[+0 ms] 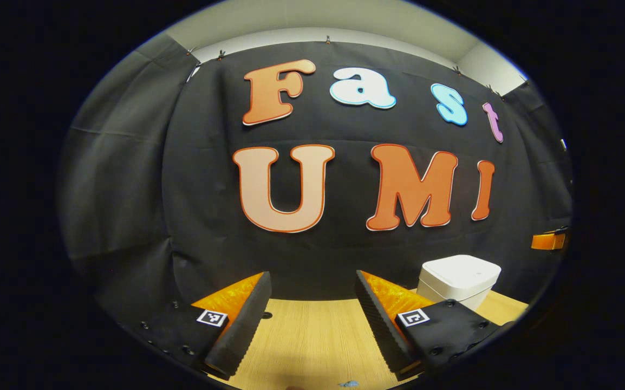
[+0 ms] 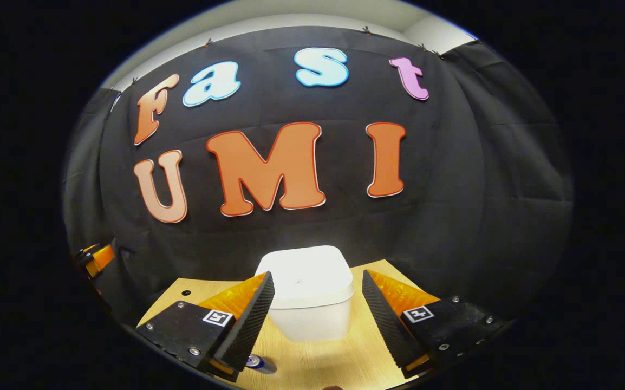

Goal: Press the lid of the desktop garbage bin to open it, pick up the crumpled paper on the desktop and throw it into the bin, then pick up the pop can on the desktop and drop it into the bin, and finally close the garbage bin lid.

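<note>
Right gripper view puts the white desktop garbage bin (image 2: 306,292) straight ahead, framed between the right gripper (image 2: 317,311)'s two fingers, its lid down and flat. It stands on the wooden desktop (image 2: 345,357) close to the black cloth wall (image 2: 480,189). The fingers stand wide apart with nothing between them, and they hang short of the bin without touching it. At the bottom edge, just beside the left-hand finger, a small blue and silver round thing, likely the top of the pop can (image 2: 258,363), pokes into sight; most of it is cut off. At the far left edge an orange and black piece, apparently part of the other gripper, shows against the cloth.

Left gripper view has the bin (image 1: 457,280) off to the right, behind the right-hand finger, near the cloth wall (image 1: 128,189). The left gripper (image 1: 312,319) is also spread wide and empty above bare desktop (image 1: 312,346). A small bluish scrap (image 1: 349,383) lies on the wood at the very bottom edge; what it is I cannot tell.
</note>
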### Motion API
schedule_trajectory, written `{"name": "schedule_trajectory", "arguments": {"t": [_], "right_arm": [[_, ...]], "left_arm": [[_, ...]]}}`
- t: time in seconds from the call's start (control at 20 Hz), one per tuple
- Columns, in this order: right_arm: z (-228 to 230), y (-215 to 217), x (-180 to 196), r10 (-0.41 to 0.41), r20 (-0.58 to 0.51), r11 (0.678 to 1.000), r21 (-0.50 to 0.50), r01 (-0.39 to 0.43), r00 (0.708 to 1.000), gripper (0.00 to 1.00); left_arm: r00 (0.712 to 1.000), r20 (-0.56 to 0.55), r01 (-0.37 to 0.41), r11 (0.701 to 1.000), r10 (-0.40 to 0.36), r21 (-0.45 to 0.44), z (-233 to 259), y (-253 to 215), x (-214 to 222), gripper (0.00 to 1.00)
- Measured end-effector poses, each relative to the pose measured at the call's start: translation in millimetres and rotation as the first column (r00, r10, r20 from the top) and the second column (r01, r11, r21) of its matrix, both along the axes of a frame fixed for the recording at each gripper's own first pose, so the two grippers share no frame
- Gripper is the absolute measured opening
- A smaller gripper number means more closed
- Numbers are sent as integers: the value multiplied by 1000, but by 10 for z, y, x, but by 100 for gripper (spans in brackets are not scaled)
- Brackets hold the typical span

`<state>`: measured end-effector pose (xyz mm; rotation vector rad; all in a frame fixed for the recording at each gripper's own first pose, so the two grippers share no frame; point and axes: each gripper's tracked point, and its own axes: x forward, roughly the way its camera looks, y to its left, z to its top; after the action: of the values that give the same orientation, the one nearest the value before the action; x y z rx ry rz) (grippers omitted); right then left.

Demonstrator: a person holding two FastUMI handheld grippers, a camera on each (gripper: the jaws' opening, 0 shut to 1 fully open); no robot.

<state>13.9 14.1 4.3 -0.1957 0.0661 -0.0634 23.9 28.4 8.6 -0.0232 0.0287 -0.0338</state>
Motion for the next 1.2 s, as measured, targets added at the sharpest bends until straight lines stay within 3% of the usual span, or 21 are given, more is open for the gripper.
{"name": "schedule_trajectory", "arguments": {"t": [0.35,1.2], "right_arm": [[25,107,3,-4,-2,997,-78,3,1000,99],[2,-130,-33,-72,-68,994,-82,66,995,96]], "left_arm": [[999,-4,-38,999,38,-26,-2,266,-32,98],[998,-11,-59,997,58,-53,30,375,-30,98]]}}
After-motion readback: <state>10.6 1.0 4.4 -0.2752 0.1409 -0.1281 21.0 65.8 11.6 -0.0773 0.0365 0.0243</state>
